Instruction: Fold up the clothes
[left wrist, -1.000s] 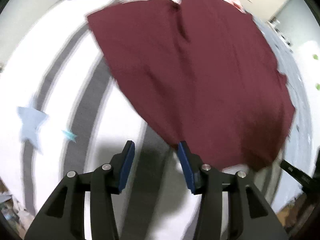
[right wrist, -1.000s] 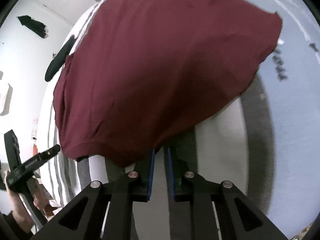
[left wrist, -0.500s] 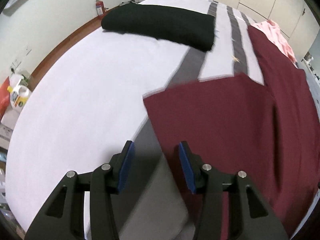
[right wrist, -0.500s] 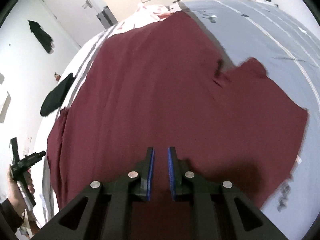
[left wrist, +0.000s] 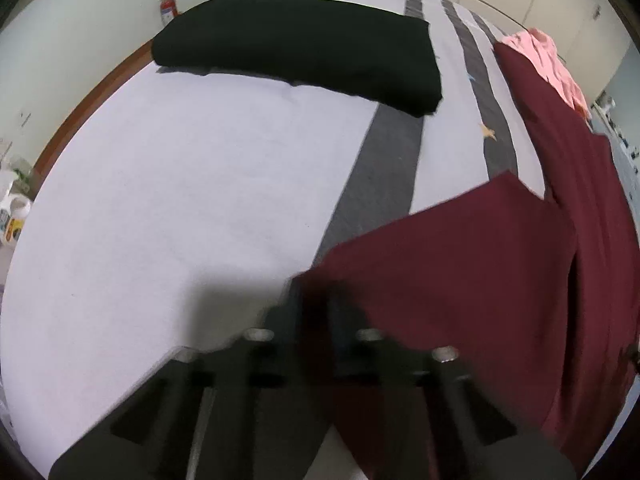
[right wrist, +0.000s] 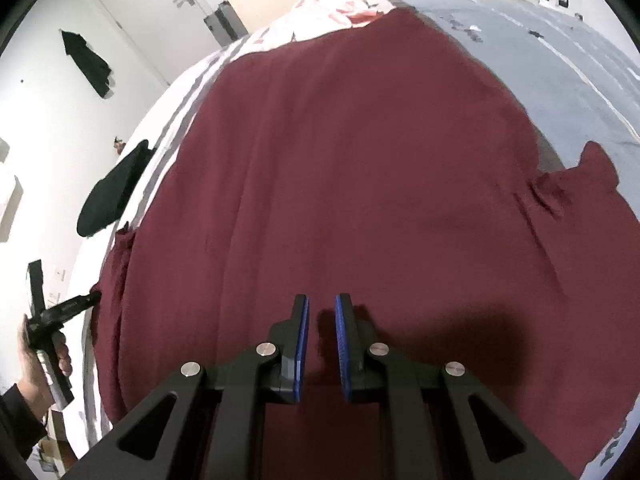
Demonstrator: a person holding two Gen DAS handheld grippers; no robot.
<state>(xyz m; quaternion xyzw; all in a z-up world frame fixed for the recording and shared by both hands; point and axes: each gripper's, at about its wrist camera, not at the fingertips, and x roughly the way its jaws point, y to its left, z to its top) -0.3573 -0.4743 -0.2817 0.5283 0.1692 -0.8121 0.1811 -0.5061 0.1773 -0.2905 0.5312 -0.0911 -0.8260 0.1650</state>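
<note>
Since the earlier frames we've swung both tools over the bed and the maroon shirt (right wrist: 360,184) now lies spread flat on it. Left gripper (left wrist: 314,320) has just been closing; its jaws are blurred, but it looks pinched on the near sleeve corner. Right gripper (right wrist: 321,344) hovers over the shirt body, jaws narrowly apart, nothing between them. Black garment (left wrist: 304,60) already sits folded further up the bed (left wrist: 160,200). Maroon folds all remain, we reckon.
</note>
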